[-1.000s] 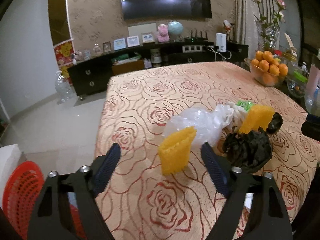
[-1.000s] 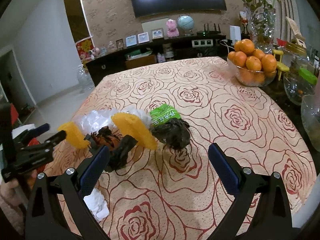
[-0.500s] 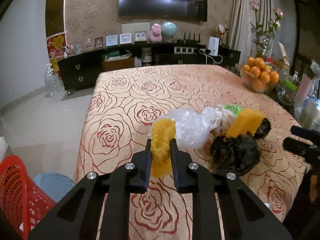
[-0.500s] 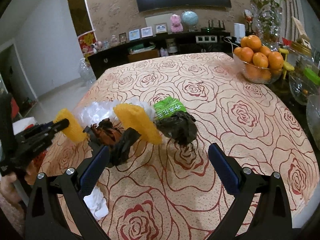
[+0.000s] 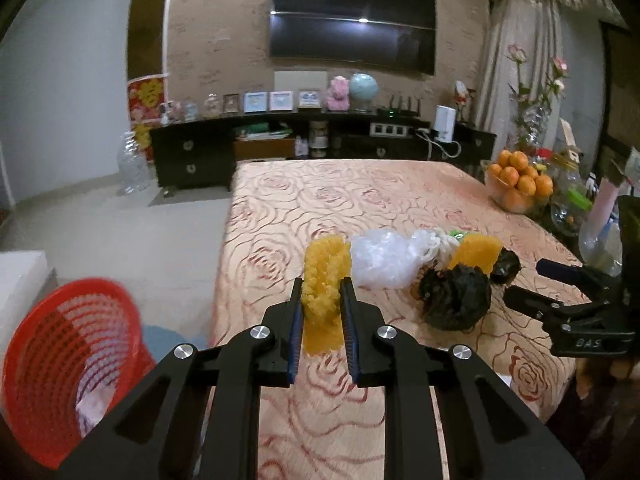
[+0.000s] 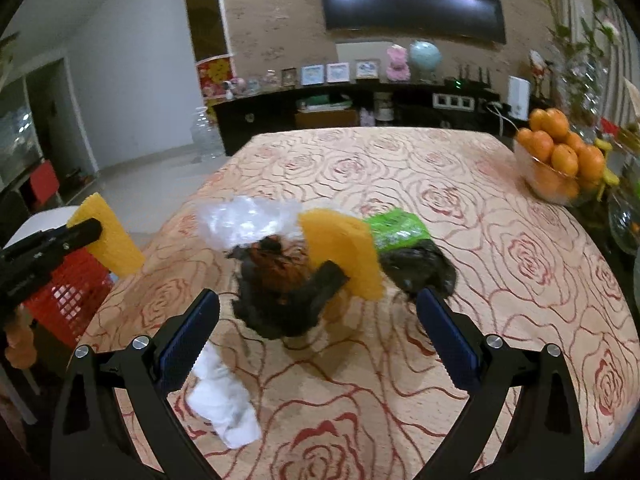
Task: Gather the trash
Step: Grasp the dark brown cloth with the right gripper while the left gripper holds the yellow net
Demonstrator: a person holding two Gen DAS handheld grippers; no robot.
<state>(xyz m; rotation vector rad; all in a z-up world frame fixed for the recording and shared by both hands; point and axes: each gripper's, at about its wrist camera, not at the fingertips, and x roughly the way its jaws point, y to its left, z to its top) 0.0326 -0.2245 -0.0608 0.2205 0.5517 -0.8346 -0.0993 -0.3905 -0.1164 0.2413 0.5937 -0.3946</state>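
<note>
My left gripper [image 5: 322, 332] is shut on a yellow sponge [image 5: 323, 284] and holds it above the table's left edge; it also shows in the right wrist view [image 6: 106, 236]. A red basket [image 5: 60, 364] stands on the floor to the lower left. On the table lie a clear plastic bag [image 5: 384, 258], a second yellow sponge [image 6: 340, 252], a crumpled black bag [image 6: 284, 288], another black bag [image 6: 416, 268], a green wrapper [image 6: 396, 226] and a white tissue [image 6: 224, 400]. My right gripper [image 6: 316, 340] is open, just short of the crumpled black bag.
The table [image 6: 440, 184] has a rose-patterned cloth. A glass bowl of oranges [image 6: 560, 164] and glass jars [image 5: 600, 236] stand at its right edge. A white box [image 5: 20, 280] sits behind the basket. A dark sideboard [image 5: 304, 148] lines the far wall.
My left gripper closed on the yellow sponge, lifted it and drew back toward the table's left edge. My right gripper moved closer to the crumpled black bag, still open.
</note>
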